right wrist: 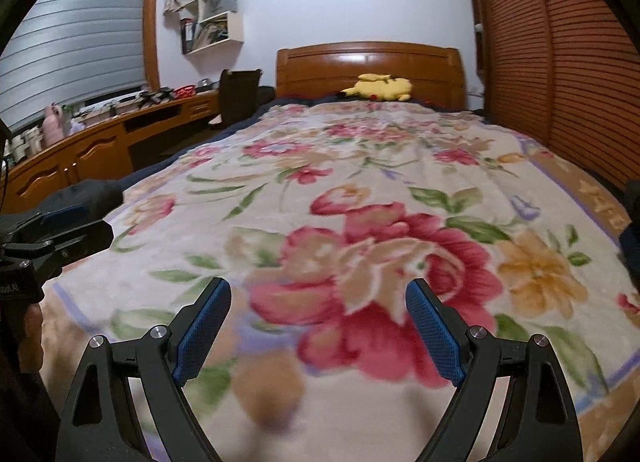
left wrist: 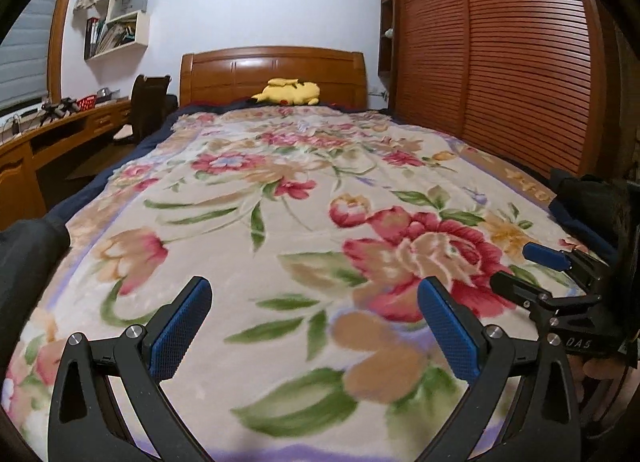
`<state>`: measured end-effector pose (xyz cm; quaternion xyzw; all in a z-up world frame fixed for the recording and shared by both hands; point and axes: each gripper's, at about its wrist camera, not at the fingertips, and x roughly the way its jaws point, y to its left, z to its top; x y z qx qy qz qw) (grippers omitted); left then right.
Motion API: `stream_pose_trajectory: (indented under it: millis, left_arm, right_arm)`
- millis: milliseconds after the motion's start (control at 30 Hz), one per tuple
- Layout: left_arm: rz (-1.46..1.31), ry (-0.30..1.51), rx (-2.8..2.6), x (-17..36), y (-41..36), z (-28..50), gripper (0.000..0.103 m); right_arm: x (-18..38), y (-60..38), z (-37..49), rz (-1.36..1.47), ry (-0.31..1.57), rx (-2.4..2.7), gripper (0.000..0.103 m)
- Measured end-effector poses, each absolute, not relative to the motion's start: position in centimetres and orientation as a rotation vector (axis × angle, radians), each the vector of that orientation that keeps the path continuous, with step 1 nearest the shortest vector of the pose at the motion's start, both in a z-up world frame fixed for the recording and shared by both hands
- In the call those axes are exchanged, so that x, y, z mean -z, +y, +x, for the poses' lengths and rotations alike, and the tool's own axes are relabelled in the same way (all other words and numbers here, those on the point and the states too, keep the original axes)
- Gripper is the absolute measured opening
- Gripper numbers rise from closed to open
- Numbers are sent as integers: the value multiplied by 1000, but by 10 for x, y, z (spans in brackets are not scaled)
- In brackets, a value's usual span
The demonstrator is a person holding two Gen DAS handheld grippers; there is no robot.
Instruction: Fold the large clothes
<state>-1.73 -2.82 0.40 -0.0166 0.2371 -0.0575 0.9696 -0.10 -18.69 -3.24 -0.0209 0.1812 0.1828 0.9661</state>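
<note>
- Bedroom on my left wrist view: a bed with a floral blanket (left wrist: 280,222) fills the middle, a wooden headboard (left wrist: 272,70) and a yellow plush toy (left wrist: 288,93) sit at the top centre, and a slatted wardrobe (left wrist: 500,62) takes up the right.
- My left gripper (left wrist: 314,326) sits at the bottom of the frame, jaws spread wide, nothing between the blue pads, only blanket beneath.
- At the right edge I see dark cloth (left wrist: 580,194) on the blanket's border; I cannot tell whether it is the garment.
- On my right wrist view the same blanket (right wrist: 360,182) fills the frame, with a desk (right wrist: 100,150) and window blind (right wrist: 72,34) at upper left.
- My right gripper (right wrist: 318,330) is wide open at bottom centre, holding nothing.
- The left gripper (right wrist: 60,222) shows at the left edge.
</note>
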Motion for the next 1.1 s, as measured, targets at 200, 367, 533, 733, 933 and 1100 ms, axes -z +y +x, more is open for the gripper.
stream_pose_trajectory:
  millis: [200, 367, 533, 733, 933, 1100]
  left_arm:
    - [-4, 440, 115, -5, -39, -22, 103]
    - [19, 388, 107, -14, -42, -34, 103]
    - [12, 358, 106, -23, -39, -42, 103]
    - [14, 340, 77, -23, -34, -48, 103]
    - [1, 353, 46, -18, -26, -44, 103]
    - [-15, 378, 35, -11, -19, -38, 103]
  right_arm:
    - [23, -203, -18, -24, 310, -343, 90]
    - [16, -210, -39, -5, 250, -318, 90]
    - [17, -212, -53, -10, 198, -290, 90]
    - [22, -209, -61, -31, 158, -259, 90]
    - [25, -206, -56, -37, 135, -246, 90]
    - [29, -210, -48, -33, 141, -242, 90]
